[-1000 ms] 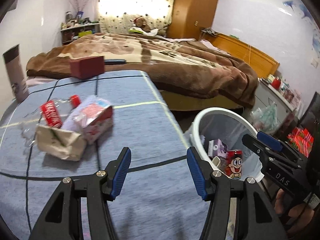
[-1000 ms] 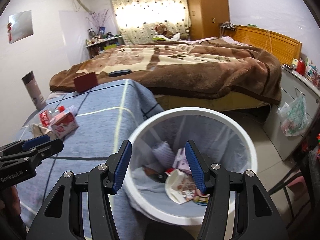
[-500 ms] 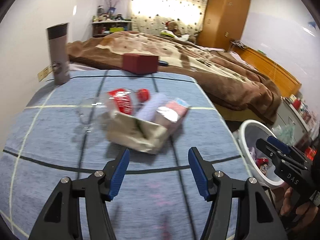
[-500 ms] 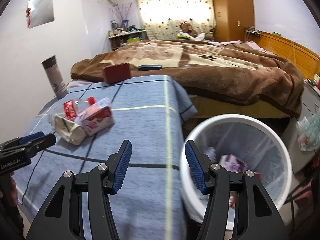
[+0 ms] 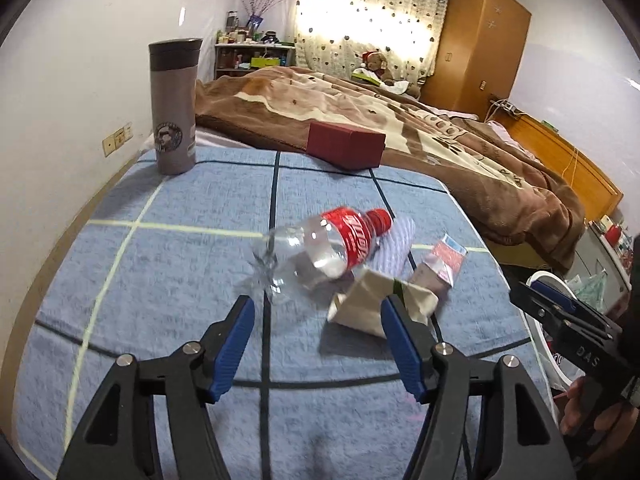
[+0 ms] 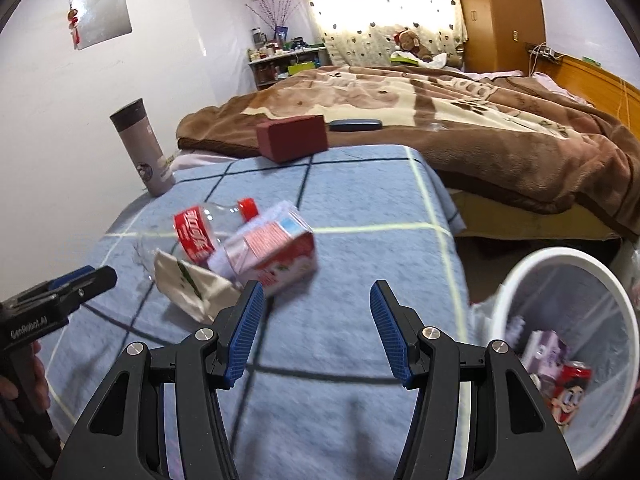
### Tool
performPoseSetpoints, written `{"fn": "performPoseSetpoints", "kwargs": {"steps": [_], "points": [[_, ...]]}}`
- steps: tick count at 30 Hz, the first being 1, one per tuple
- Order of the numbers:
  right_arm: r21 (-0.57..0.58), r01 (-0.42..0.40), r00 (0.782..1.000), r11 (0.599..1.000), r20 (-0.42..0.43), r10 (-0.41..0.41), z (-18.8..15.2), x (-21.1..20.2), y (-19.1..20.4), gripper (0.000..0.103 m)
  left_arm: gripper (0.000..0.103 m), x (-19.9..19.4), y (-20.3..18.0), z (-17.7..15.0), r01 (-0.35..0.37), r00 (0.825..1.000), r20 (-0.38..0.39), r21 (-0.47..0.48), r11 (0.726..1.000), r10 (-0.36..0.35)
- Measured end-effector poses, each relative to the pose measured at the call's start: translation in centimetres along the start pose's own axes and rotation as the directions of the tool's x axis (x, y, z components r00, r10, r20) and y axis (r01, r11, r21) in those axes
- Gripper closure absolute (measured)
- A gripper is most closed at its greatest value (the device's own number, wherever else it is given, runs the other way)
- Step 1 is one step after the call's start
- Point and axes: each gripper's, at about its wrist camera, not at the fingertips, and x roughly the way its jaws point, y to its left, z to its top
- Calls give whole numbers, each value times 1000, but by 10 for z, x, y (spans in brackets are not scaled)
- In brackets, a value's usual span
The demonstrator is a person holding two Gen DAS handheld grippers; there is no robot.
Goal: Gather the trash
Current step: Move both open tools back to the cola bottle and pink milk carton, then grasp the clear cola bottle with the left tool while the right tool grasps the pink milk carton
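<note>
The left tool (image 5: pixel 318 338) hangs over the blue checked worktop (image 5: pixel 168 280), its jaws opening with nothing between them. The right tool (image 6: pixel 314 330) stands wide and empty over the same cloth; in the left view its black body reads "DAS", while the left tool's body in the right view reads "GenRobot.AI".

The trash sits in one small heap just beyond the left tool. Nearest is a crumpled paper bag (image 5: pixel 380 304), cream with a green mark. Touching it on the far side lies a clear plastic bottle (image 5: pixel 320 248) on its side, with a red cap and a red label whose white script is too blurred to read. Beside the bottle lies a red-and-white drink carton (image 6: pixel 276 256), and a pale ribbed wrapper (image 5: pixel 394 240) lies under them. Nothing stands between either tool and the heap.

To the right of the heap, off the worktop's edge, stands a white waste bin (image 6: pixel 600 276) holding a lilac carton (image 6: pixel 546 350) and a red can with a cartoon face (image 6: pixel 568 394).

Beyond the heap, at the worktop's far edge, rest a dark red box (image 5: pixel 346 146) and a grey travel tumbler (image 5: pixel 174 108) with a round emblem. Behind them lies a bed under a brown blanket (image 5: pixel 440 136).
</note>
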Motion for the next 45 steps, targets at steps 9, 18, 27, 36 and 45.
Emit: {"fn": "performPoseSetpoints", "kwargs": {"steps": [9,18,27,36,45], "points": [[47,13,999,999,-51,-10,20,32,16,43,30,29,10,35,9,999,-44,64,998,-7],[117,82,993,990,-99,-71,32,61,19,41,30,64,6,49,29,994,-108,138,990,-14],[103,87,986,991,-149,-71,34,74,27,37,29,89,-1,48,105,979,-189,163,981,-73],[62,157,974,986,-177,-144,35,59,16,37,30,93,-12,41,171,963,-234,159,972,-131],[124,74,986,990,-156,-54,40,74,27,37,30,101,-1,48,129,971,-215,99,987,-106]]}}
